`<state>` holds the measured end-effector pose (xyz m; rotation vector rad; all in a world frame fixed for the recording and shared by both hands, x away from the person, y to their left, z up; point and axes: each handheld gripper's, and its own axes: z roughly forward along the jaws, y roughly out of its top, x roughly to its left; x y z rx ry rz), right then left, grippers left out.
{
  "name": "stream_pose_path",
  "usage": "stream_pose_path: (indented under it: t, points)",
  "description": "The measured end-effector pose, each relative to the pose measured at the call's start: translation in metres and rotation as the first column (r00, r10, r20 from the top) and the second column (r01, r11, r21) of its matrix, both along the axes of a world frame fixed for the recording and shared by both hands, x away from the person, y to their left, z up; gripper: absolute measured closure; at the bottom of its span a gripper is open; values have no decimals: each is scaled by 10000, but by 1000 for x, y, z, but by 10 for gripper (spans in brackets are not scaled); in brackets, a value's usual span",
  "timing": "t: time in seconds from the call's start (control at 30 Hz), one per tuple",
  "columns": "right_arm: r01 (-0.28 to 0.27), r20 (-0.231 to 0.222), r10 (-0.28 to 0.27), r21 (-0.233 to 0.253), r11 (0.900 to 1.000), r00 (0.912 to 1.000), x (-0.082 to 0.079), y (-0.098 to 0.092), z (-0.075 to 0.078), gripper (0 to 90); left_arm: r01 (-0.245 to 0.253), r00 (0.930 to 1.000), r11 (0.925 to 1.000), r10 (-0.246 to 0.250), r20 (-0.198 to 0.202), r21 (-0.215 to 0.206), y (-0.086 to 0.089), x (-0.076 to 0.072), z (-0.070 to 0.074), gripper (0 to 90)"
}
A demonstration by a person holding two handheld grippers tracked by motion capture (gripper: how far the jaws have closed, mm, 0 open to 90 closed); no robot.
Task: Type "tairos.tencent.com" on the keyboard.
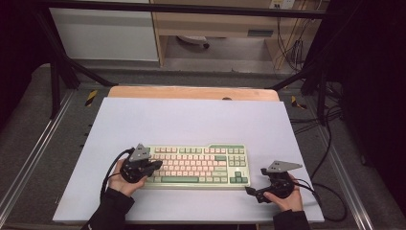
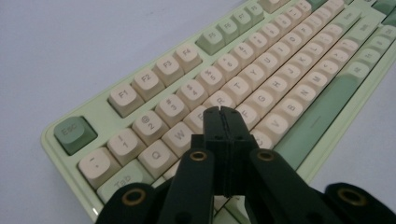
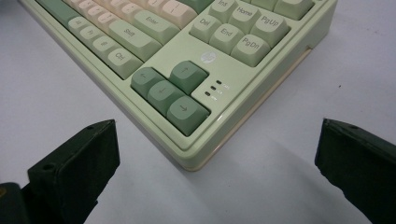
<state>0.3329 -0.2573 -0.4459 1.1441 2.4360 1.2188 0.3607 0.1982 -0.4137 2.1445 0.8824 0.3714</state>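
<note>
My left gripper (image 2: 223, 112), jaws pinched together empty, sits over the letter keys of the keyboard (image 1: 196, 165) mid-mat, so I'd press straight down on one key while right gripper (image 3: 217, 163), spread wide, guards the corner

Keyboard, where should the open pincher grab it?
Probably the keyboard's near right corner, coming in low from the right. It lies flat on the table, its thin edge there is bare, and the right gripper already has wide-open jaws facing that corner.
</note>
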Motion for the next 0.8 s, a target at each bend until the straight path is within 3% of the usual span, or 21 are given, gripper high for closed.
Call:
stream_pose_path:
  t: [0.8]
  points:
    - [3,-33,-3,-18,10000,10000,0,0,0,5,-200,9997,9998,200,-149,21,11,1,-11,900]
